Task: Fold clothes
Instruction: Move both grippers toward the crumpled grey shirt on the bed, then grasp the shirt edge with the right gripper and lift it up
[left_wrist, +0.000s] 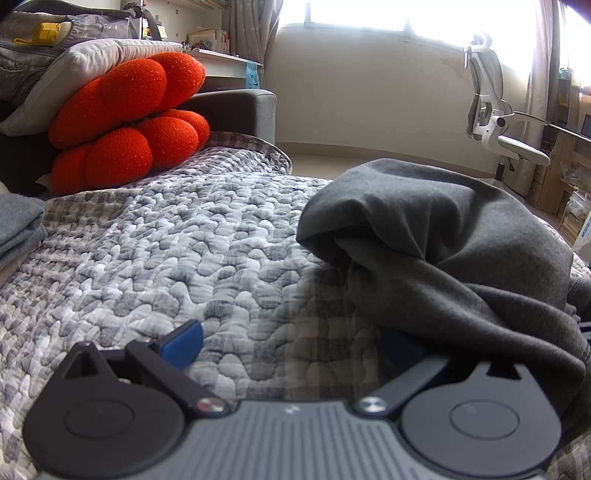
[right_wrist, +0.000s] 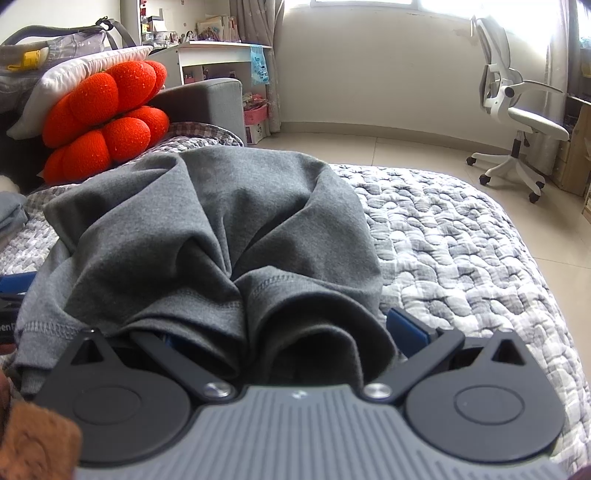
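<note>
A dark grey garment (left_wrist: 443, 240) lies crumpled on the quilted grey bedspread (left_wrist: 166, 240). In the left wrist view it heaps up on the right and drapes over the right finger of my left gripper (left_wrist: 291, 347), whose jaws stand wide apart over bare quilt. In the right wrist view the same garment (right_wrist: 207, 221) is bunched straight ahead. Its hemmed folds spill between the wide-apart fingers of my right gripper (right_wrist: 288, 332) and cover the left one. Only the right blue pad (right_wrist: 408, 328) shows.
An orange lobed cushion (left_wrist: 125, 122) leans against a grey sofa arm (left_wrist: 240, 110) at the back left. Folded grey cloth (left_wrist: 18, 225) sits at the left edge. A white office chair (right_wrist: 517, 110) stands on the tiled floor beyond the bed. Something brown and fuzzy (right_wrist: 37, 435) fills the near left corner.
</note>
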